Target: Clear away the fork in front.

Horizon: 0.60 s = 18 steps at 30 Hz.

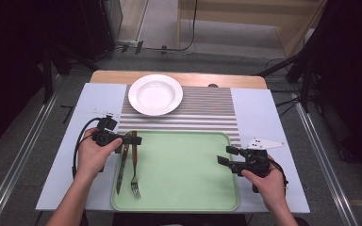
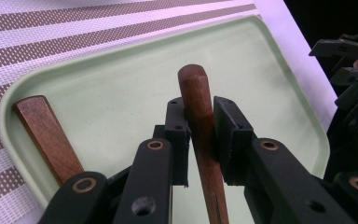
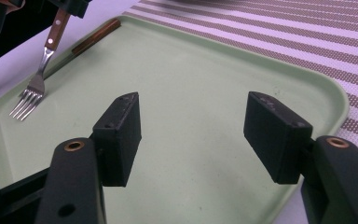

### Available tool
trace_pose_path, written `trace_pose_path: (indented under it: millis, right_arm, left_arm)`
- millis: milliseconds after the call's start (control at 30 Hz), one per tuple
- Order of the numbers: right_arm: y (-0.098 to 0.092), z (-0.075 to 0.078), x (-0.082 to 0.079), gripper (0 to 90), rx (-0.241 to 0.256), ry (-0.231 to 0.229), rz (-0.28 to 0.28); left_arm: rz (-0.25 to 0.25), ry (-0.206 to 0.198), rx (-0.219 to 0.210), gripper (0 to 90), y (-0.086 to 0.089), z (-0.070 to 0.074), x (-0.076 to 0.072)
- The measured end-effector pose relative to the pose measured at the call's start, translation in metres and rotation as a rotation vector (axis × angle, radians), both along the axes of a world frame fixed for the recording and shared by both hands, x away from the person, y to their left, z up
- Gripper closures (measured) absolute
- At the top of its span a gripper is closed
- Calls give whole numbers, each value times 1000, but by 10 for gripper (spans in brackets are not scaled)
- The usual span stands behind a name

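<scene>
where the left claw sits over the near-left part of the green tray, its jaws are closed on the wooden handle of the fork. the left gripper view confirms this: the rounded handle end stands up between the two black pads, gripped from both sides, with the shaft running down out of frame. in the high view the fork lies lengthwise on the tray, its tines pointing toward the person and its handle toward the plate. the tines appear to rest on the tray floor in the right gripper view, while the handle end is slightly raised.

the knife lies just beside the fork, to its left, along the tray's left rim; its wooden handle shows at the tray's corner in the left gripper view, apart from the claw. the white plate stands beyond the tray on the striped placemat, well apart from both claws.

the right claw is held at the tray's right edge, jaws spread wide with nothing between them; the right gripper view shows bare tray floor in the gap. the surface under the mat is pale.
</scene>
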State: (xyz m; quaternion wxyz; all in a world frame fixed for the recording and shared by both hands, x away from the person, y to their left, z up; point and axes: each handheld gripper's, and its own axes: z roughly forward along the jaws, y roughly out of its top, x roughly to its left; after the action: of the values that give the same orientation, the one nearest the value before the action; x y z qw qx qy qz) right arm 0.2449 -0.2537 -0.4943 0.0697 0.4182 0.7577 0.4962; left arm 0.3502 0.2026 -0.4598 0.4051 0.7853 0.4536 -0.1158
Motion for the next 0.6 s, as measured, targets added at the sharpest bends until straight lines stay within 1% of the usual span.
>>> trace_pose_path:
  millis: [167, 333, 400, 500, 600]
  right_arm:
    - [0, -2, 1, 355, -6, 6, 1]
    - [4, -1, -1, 355, 0, 3, 12]
    - [6, -1, -2, 355, -3, 4, 18]
    - [6, -2, -1, 354, -5, 6, 19]
    - [6, -2, -1, 354, -5, 9, 16]
  left_arm:
    - [15, 6, 21, 736, -1, -9, 3]
    - [23, 9, 24, 728, -2, -14, 4]
    - [27, 11, 40, 723, -2, -17, 5]
    - [31, 13, 48, 717, -2, -20, 6]
    - [41, 9, 86, 707, -4, -23, 8]
